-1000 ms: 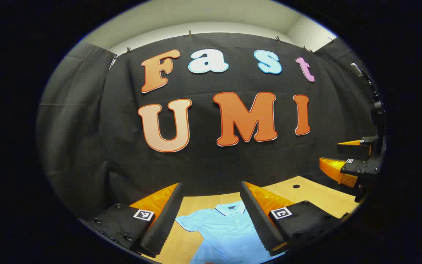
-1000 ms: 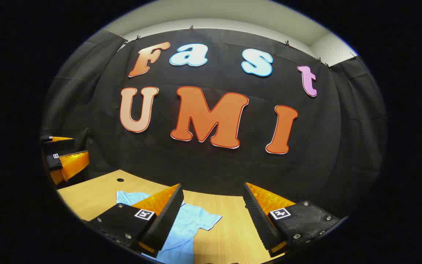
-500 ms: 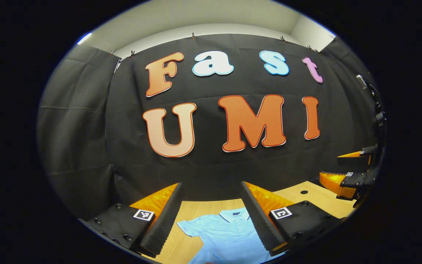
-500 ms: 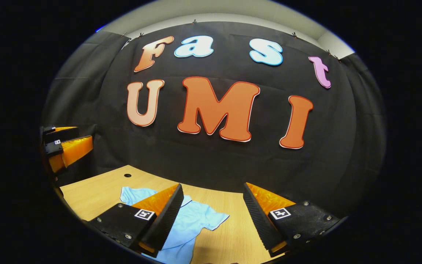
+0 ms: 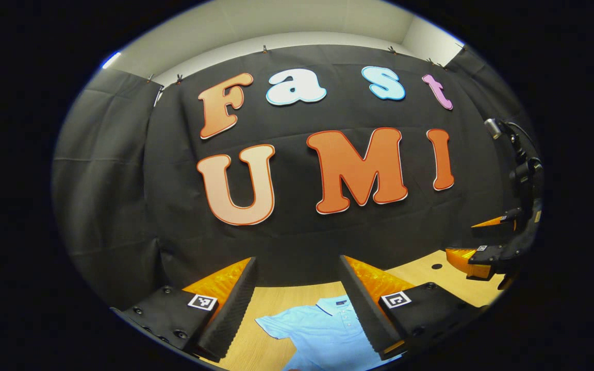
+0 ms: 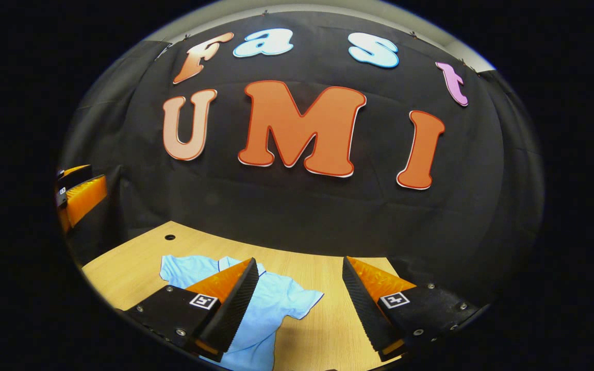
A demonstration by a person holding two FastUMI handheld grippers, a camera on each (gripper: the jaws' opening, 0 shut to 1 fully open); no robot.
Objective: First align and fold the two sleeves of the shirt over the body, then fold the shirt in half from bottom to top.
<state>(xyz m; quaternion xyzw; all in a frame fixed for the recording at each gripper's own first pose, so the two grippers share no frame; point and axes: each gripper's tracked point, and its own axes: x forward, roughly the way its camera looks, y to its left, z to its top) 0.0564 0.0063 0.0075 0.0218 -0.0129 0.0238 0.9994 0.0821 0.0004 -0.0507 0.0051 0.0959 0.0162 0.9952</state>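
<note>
Both grippers hover above the table (image 6: 137,268), and nothing is in hand yet. In the left gripper view, the left gripper (image 5: 297,309) sits at the bottom of the frame with its jaws spread wide and nothing between them. Framed in that gap, at the bottom centre, lies the light blue shirt (image 5: 323,332), flat on the wood with its collar (image 5: 334,303) pointing toward the black cloth wall (image 5: 121,180).

One short sleeve (image 5: 274,324) juts out toward the lower left of that frame, still spread away from the body. Far off at the right edge of this view, the right gripper (image 5: 482,239) hangs over the table's edge, and it too appears open.

Over in the right gripper view, the right gripper (image 6: 299,304) is released as well, with bare table showing between its fingers. The shirt (image 6: 271,309) lies at the lower left of that frame, partly behind one finger. Its other sleeve (image 6: 302,301) fans out toward the bottom centre, close to the gap in the jaws. The left gripper (image 6: 78,193) peeks in at the left edge.

So this looks like the very opening: the sleeve-folding step, with neither sleeve folded. The next move probably calls for each gripper to drop to the sleeve on its own side. Each would then pinch the cloth near the sleeve's outer edge and carry it inward over the body. The fabric is thin and lies flat, so the fingers will likely need to come in low to catch a single layer.
</note>
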